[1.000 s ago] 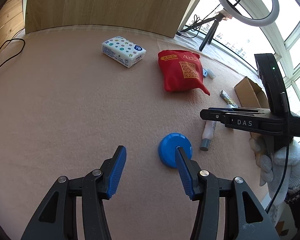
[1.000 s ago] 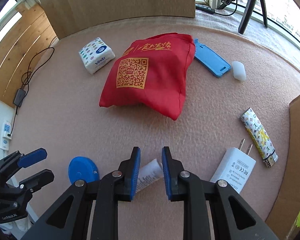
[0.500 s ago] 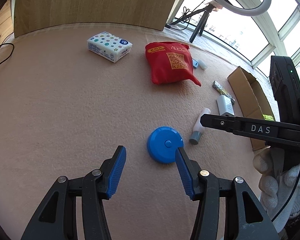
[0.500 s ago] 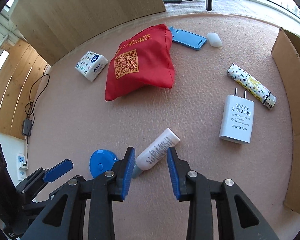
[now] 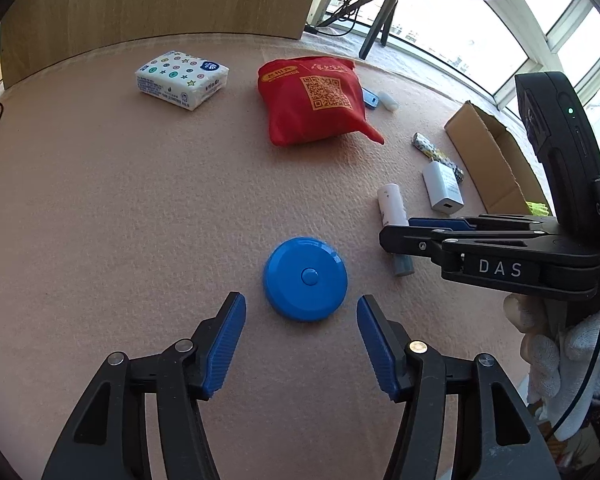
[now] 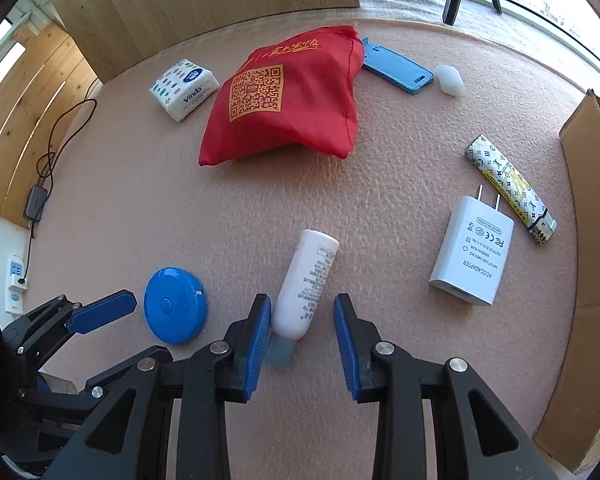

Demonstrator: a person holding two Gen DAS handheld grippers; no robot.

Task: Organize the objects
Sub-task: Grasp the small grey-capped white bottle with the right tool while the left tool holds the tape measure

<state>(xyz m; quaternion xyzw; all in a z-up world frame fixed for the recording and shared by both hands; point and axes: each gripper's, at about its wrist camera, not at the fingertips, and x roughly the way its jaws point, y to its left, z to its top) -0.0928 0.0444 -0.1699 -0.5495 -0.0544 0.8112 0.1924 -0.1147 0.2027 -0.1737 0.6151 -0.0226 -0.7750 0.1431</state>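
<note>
Right gripper widened — white tube released.

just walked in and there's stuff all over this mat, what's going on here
A person is tidying small items on a pink felt mat with handheld tongs. The left tongs hang open just short of a round blue plastic disc. The right tongs are open around the capped end of a small white tube lying flat. Nothing is gripped yet. A red fabric bag, a white charger plug and an open cardboard box wait nearby.
</note>
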